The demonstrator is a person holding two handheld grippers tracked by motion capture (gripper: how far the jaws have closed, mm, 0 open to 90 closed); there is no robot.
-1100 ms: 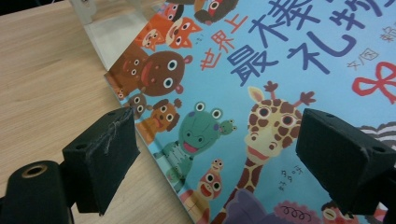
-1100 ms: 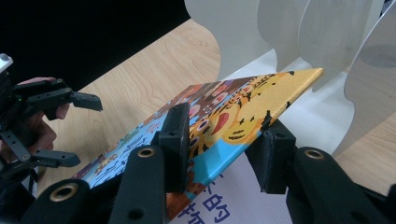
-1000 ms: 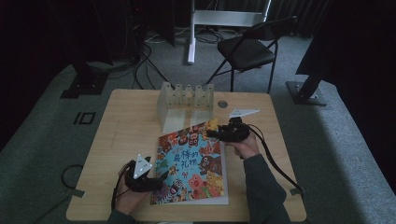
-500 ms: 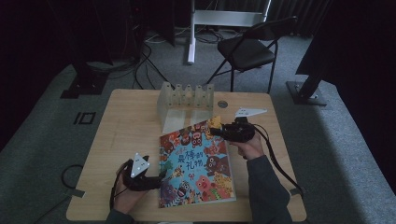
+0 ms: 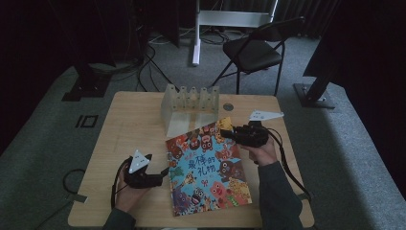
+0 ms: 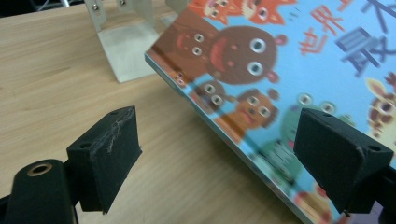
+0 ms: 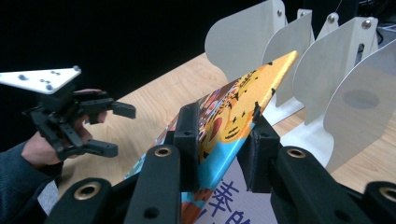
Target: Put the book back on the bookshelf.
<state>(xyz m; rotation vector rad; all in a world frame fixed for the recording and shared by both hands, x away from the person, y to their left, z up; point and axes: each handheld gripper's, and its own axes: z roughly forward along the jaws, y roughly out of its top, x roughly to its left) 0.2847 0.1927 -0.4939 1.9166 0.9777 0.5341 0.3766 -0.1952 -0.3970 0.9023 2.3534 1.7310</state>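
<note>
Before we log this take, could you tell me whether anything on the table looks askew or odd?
The picture book lies crooked on the table, and its far corner is lifted off the wood, pinched in the right tool, whose jaws have just been closing. The white rack stands straight. Nothing looks spilled or damaged.

We see a light wooden table [image 5: 129, 120]. At its far middle stands a white divider rack [image 5: 189, 103], and just near of that lies a colourful picture book [image 5: 208, 170], its far corner lifted off the wood
</note>
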